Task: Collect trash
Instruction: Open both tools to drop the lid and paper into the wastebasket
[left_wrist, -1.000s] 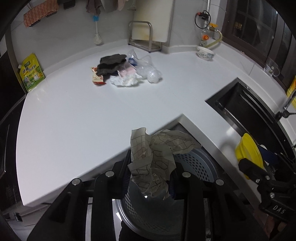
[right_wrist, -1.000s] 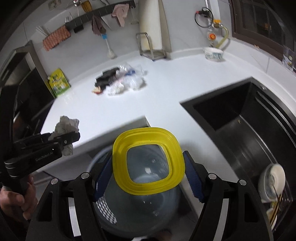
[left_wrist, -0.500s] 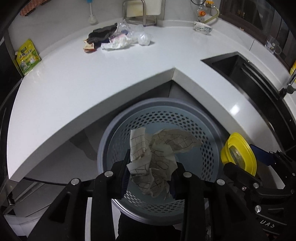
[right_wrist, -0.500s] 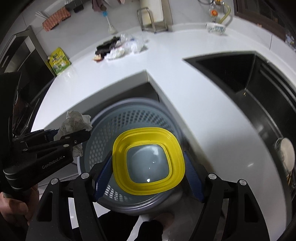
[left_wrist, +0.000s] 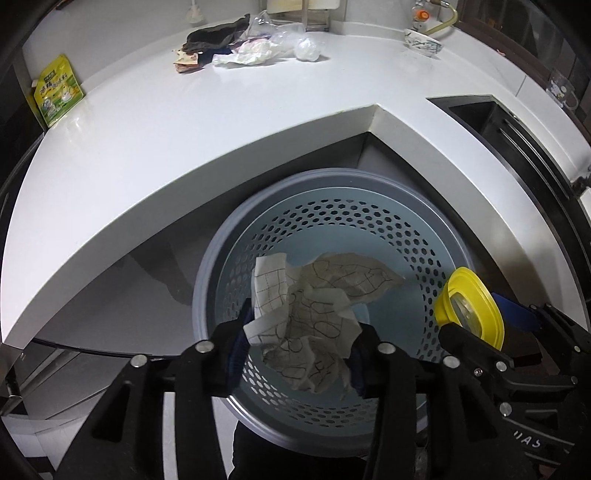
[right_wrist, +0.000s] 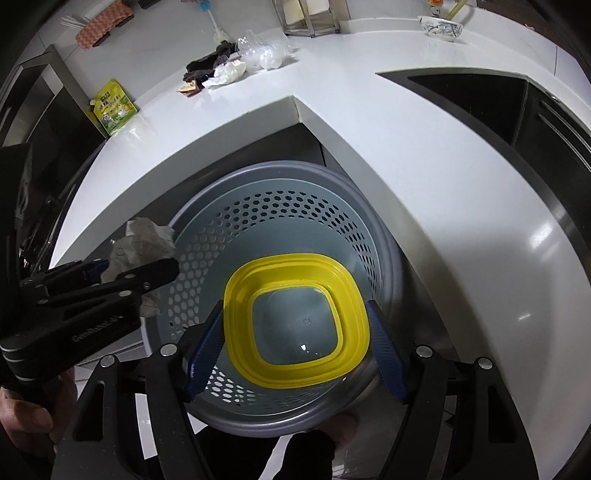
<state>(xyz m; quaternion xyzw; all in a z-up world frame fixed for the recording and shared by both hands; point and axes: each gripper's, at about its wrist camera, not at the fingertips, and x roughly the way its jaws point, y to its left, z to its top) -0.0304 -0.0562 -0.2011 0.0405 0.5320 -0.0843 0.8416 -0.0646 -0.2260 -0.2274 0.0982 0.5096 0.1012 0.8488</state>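
- My left gripper (left_wrist: 299, 354) has its jaws clamped on crumpled paper (left_wrist: 314, 317), held over the grey perforated basket (left_wrist: 369, 181).
- My right gripper (right_wrist: 295, 328) holds a yellow-rimmed container (right_wrist: 354, 317) in its jaws above the same basket.
- More trash (left_wrist: 251, 48) lies on the white bench (left_wrist: 184, 122) at 12 o'clock.

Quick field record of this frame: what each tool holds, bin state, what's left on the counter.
left tool: shut on crumpled paper, over the bin
right tool: shut on yellow-rimmed container, over the bin
bin: grey perforated basket below the counter corner; nothing visible inside
counter: trash pile at the back, green pouch on the left, bowl near the sink
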